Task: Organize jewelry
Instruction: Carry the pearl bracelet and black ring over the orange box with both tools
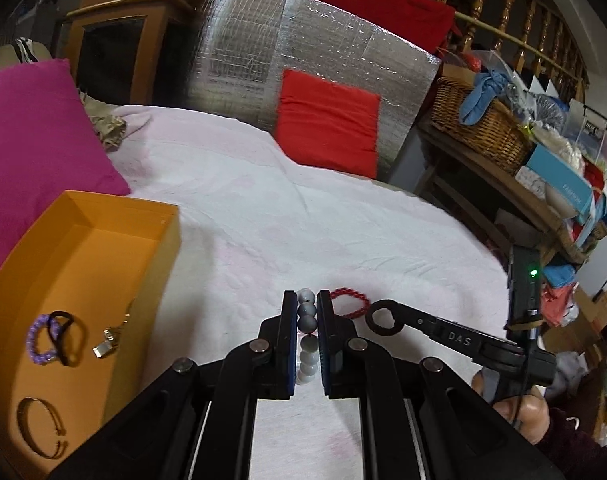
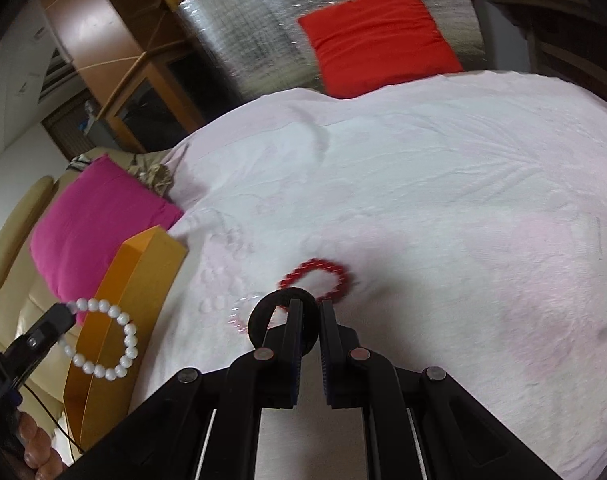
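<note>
**Both grippers carry a ring above the bed**

The left gripper [image 1: 307,300] pinches a white bead bracelet [image 1: 307,334] between its fingers, lifted over the white bedspread [image 1: 263,208]. The right gripper [image 2: 311,308] holds a black hair tie [image 2: 259,320], looped around its left finger; its jaws stand slightly apart. Just beyond lies a red bead bracelet [image 2: 319,280] on the bedspread. Left of it sits the orange box [image 1: 103,208], holding a purple bracelet [image 1: 39,340], a gold bangle [image 1: 27,428] and other pieces. Farther back lean a pink pillow [image 1: 31,132] and a red cushion [image 1: 327,124].
</note>
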Demonstrator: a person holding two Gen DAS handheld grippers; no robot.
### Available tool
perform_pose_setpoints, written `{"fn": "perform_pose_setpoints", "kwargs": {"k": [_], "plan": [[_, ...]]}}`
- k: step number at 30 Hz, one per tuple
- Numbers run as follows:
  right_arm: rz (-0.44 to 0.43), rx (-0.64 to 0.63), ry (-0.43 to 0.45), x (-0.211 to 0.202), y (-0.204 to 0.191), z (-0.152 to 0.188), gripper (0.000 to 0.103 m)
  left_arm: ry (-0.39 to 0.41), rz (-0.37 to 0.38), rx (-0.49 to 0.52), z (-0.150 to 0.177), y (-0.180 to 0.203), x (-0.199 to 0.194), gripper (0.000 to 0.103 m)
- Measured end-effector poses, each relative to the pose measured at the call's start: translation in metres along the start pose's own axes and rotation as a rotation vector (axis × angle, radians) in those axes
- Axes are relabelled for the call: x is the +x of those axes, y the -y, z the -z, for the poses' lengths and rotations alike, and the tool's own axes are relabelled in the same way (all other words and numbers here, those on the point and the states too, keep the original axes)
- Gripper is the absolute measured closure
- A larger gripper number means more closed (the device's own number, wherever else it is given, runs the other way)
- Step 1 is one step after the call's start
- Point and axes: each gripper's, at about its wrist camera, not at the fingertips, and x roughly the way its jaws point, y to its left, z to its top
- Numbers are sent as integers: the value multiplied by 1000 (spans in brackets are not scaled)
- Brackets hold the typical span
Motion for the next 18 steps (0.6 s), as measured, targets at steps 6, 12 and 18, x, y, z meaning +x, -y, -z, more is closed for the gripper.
{"fn": "perform_pose_setpoints", "kwargs": {"k": [6,12,18], "plan": [[-18,-29,-19,7,-13,7,94,0,-51,10,3,-8,-2,94],[-26,-15,-34,12,-12,8,94,-8,-76,19,2,-7,2,94],[-35,-21,-37,11,-12,7,94,-5,-102,39,2,-2,4,94]]}}
